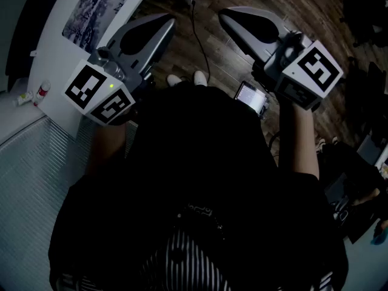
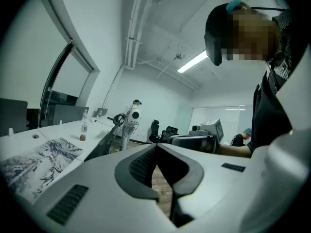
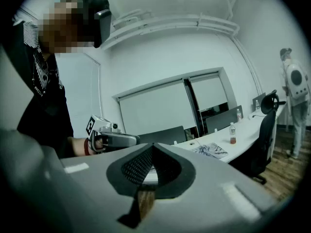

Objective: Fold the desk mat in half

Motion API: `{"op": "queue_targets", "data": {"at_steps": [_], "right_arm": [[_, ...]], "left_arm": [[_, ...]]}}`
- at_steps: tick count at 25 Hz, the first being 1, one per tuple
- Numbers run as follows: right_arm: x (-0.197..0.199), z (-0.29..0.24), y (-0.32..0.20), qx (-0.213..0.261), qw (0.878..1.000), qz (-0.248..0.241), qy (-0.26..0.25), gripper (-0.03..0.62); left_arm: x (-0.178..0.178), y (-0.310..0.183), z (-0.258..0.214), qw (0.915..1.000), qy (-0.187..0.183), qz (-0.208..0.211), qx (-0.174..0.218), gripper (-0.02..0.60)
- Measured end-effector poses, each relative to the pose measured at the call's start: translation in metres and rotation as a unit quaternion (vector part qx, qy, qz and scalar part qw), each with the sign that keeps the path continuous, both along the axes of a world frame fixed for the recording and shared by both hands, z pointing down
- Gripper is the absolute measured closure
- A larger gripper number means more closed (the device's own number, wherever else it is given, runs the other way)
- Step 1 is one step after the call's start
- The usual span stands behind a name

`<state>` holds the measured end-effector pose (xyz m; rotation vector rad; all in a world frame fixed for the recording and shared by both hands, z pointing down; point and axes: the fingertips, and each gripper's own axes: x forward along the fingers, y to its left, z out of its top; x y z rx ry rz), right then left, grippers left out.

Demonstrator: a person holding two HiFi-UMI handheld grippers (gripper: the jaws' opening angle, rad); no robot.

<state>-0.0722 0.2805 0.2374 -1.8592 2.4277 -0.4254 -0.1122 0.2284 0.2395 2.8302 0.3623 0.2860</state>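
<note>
Both grippers are closed and empty. The left gripper (image 2: 156, 148) and right gripper (image 3: 153, 146) each press their two jaws together on nothing, side by side above the wooden floor (image 1: 212, 47). One mat (image 1: 100, 5) lies flat and unfolded on the white desk (image 2: 53, 130) to the left, with one bottle (image 2: 83, 131) near it.

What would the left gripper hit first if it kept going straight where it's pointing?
Probably nothing nearby: the left gripper, shut and empty, points over open wooden floor between the white desk and the right gripper. Far off, likely the black chairs.
</note>
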Motion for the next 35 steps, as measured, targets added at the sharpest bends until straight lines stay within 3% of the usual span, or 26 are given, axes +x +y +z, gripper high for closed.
{"op": "queue_targets", "data": {"at_steps": [5,20,23,25,30,35], "right_arm": [[-0.005,-0.008,-0.002,0.009,1.0,-0.007,-0.002,0.591],[-0.008,-0.012,-0.004,0.023,0.999,-0.015,-0.017,0.589],[-0.004,-0.01,-0.003,0.025,1.0,-0.01,-0.002,0.589],[-0.003,-0.007,-0.001,0.024,1.0,-0.003,0.009,0.589],[-0.002,-0.03,-0.008,0.076,0.997,-0.033,0.006,0.589],[0.027,-0.05,-0.009,0.096,0.995,-0.038,-0.004,0.589]], "left_arm": [[-0.003,0.006,-0.007,0.9996,0.003,0.008,0.026,0.572],[-0.008,0.007,-0.006,0.9995,0.0,0.002,0.033,0.572],[-0.006,-0.004,-0.006,0.9986,-0.001,-0.027,0.045,0.572],[-0.007,-0.015,-0.011,0.998,0.007,-0.057,0.027,0.572],[-0.001,-0.014,-0.027,0.9982,0.029,-0.026,0.046,0.572],[0.013,-0.018,-0.045,0.9973,0.022,-0.043,0.056,0.572]]}}
